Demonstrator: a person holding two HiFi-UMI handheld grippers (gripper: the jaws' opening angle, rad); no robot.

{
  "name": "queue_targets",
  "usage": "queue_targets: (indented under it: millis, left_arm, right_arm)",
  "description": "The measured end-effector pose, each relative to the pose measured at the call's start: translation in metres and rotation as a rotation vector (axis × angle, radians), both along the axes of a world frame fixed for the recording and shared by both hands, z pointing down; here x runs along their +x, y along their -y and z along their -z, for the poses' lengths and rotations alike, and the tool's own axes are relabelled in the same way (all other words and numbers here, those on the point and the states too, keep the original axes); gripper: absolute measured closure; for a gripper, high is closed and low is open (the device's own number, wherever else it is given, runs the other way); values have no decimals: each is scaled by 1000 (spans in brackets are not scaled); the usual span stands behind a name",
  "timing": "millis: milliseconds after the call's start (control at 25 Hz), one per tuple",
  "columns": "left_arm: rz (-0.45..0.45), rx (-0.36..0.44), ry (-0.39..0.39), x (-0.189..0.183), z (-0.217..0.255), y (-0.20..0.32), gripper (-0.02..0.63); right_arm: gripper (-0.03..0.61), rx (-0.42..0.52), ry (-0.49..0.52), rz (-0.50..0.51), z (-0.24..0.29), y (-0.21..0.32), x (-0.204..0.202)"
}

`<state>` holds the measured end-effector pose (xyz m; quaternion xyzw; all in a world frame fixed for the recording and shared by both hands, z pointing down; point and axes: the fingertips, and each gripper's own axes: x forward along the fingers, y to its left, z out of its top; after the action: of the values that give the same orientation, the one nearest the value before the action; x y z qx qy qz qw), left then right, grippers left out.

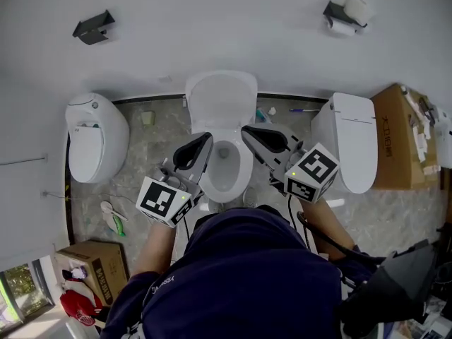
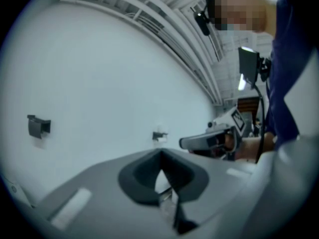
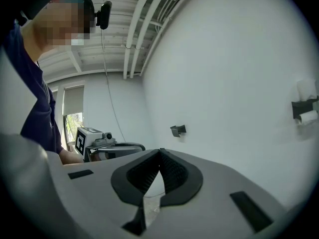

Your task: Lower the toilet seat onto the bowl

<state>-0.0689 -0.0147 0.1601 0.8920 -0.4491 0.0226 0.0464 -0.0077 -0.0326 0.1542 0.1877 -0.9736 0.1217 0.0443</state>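
A dark navy short-sleeved shirt [image 1: 247,274] with small white lettering is worn. The left gripper [image 1: 203,141] and the right gripper [image 1: 248,133] are moulded in grey and lined with black ribbed pads [image 3: 173,173]. Each is topped by 1 white cube [image 1: 164,200] printed with black square markers. A black cable [image 1: 318,232] is attached behind the right gripper.

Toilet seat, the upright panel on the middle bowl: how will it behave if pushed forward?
Likely rigid: the toilet seat looks like moulded hard plastic. Standing at the bowl rear, it probably pivots there, not slides. Past upright it may drop and slam.
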Motion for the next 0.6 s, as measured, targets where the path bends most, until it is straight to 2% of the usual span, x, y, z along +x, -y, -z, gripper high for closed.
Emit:
queue_targets:
  millis: [360, 600]
  left_arm:
    - [3, 11, -7, 10, 3, 9, 611]
    - [15, 9, -9, 11, 0, 14, 611]
  right_arm:
    - [571, 30, -27, -5, 5, 6, 0]
    - [571, 18, -36, -8, -1, 11, 3]
